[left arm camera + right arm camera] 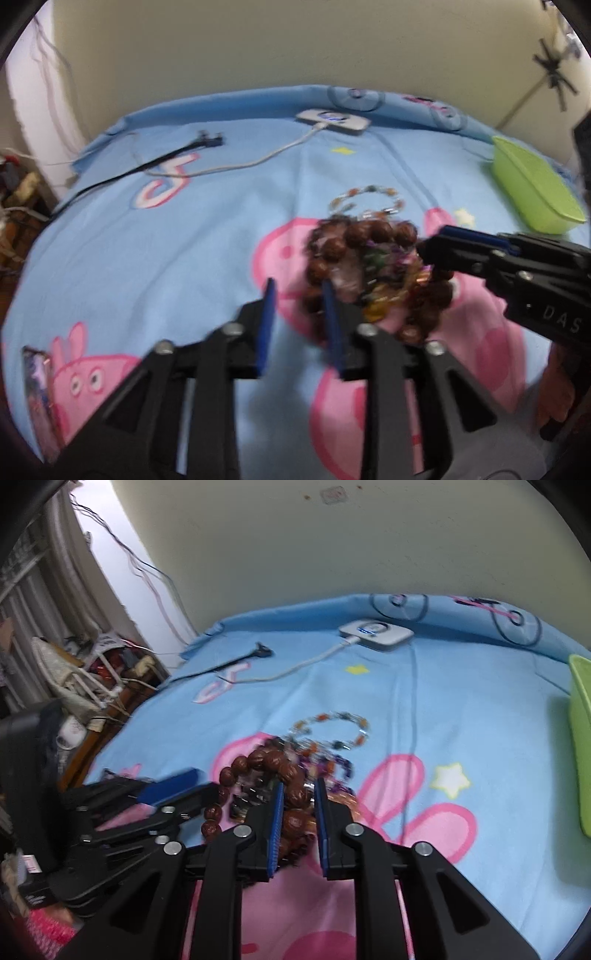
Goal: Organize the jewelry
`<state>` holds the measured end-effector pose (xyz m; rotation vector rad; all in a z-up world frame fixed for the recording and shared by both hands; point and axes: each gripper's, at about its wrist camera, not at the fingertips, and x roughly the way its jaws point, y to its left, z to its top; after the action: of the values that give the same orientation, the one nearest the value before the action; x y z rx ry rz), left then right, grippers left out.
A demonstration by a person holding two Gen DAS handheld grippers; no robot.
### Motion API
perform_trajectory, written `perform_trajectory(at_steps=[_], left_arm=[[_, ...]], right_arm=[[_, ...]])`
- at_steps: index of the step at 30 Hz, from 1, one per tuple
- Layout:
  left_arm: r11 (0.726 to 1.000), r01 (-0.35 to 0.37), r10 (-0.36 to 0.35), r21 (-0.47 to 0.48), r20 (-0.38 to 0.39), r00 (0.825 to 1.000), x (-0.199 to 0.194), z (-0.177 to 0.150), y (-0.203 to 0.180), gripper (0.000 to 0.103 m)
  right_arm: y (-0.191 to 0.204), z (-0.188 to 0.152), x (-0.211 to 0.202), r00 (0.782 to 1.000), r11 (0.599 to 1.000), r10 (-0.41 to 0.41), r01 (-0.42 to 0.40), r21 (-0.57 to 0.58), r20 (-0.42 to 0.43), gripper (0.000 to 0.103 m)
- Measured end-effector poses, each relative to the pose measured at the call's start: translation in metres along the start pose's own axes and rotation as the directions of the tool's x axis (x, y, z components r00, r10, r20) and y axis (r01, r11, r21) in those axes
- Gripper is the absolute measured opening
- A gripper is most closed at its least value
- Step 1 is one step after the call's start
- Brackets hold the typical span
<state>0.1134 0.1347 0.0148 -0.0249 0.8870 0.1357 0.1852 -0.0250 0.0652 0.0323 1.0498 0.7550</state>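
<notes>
A pile of jewelry lies on the blue cartoon bedsheet: a brown wooden bead bracelet, amber and purple bead strands, and a thin multicolour bead bracelet just behind. My left gripper is open at the pile's left edge, its right finger against the beads, nothing between the fingers. My right gripper is shut on the brown bead bracelet, with large beads between its blue pads. It also shows in the left wrist view, touching the pile's right side.
A green plastic bin stands at the right. A white charger box with its cable and a black cable lie at the back. A phone lies at front left. Cluttered furniture stands left of the bed.
</notes>
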Motion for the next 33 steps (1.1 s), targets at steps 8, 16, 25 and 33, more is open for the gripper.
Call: perform_trajectory(at_steps=[8, 16, 25, 33], left_arm=[[0.994, -0.110, 0.110, -0.011, 0.149, 0.983, -0.048, -0.019, -0.011, 0.079], [0.983, -0.179, 0.169, 0.049, 0.173, 0.970, -0.081, -0.043, -0.045, 0.097], [0.990, -0.123, 0.109, 0.062, 0.193, 0.975, -0.105, -0.069, -0.058, 0.097], [0.988, -0.134, 0.116, 0.076, 0.208, 0.971, -0.115, -0.076, -0.065, 0.097]], right_arm=[[0.001, -0.044, -0.081, 0.965, 0.998, -0.034, 0.017, 0.068, 0.262, 0.048], [-0.004, -0.111, -0.149, 0.905, 0.964, -0.160, 0.056, 0.262, 0.395, 0.084], [-0.001, -0.139, -0.137, 0.956, 0.944, -0.120, 0.026, 0.328, 0.269, 0.084], [0.004, -0.144, -0.140, 0.958, 0.948, -0.102, 0.011, 0.318, 0.269, 0.084]])
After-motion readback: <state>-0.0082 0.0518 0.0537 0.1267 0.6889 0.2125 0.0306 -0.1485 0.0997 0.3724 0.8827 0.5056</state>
